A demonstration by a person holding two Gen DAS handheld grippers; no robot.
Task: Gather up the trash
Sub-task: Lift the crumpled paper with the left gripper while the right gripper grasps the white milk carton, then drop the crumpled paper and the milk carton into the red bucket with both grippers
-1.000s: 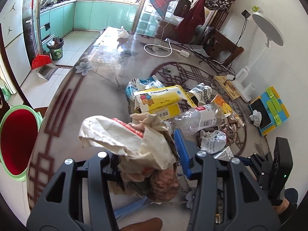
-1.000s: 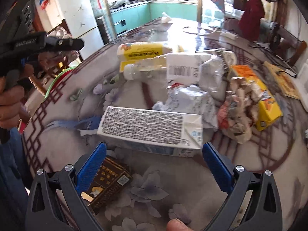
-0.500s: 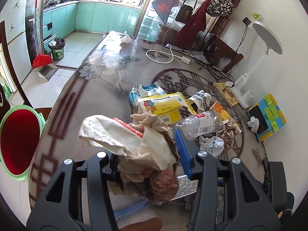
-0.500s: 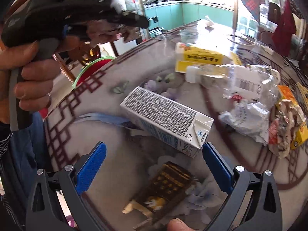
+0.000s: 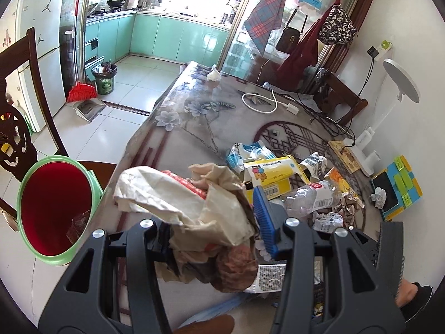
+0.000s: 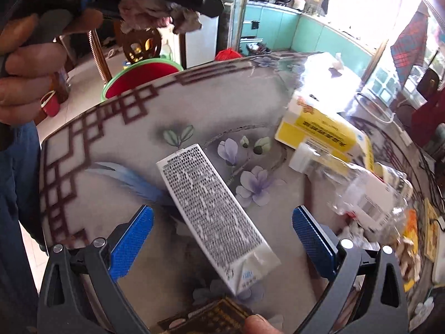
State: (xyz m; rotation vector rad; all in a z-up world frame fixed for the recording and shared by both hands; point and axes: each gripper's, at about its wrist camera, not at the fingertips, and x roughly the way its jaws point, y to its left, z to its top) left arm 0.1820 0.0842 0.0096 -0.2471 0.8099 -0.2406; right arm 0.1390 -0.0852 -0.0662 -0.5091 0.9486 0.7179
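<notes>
My left gripper (image 5: 214, 228) is shut on a crumpled paper wad (image 5: 192, 206) and holds it above the table's left edge, to the right of a green bin with a red inside (image 5: 52, 211). The wad also shows in the right wrist view (image 6: 158, 11), high at the upper left. My right gripper (image 6: 219, 239) is open, its jaws either side of a white milk carton (image 6: 214, 214) lying on the table. A dark cigarette pack (image 6: 208, 320) lies just below the carton. The bin also shows beyond the table edge (image 6: 144, 75).
A trash pile sits mid-table: a yellow box (image 5: 275, 175), a clear plastic bottle (image 5: 308, 197), blue-white wrappers (image 5: 247, 153), crumpled papers (image 5: 328, 220). A dark wooden chair (image 5: 16, 128) stands behind the bin. A white cable (image 5: 261, 103), a lamp (image 5: 397, 89) and a colourful toy (image 5: 397, 192) lie at the right.
My left gripper with the wad has moved left, closer to the bin, which now looks larger. My right gripper has swung around the carton, which now lies lengthwise between its jaws.
</notes>
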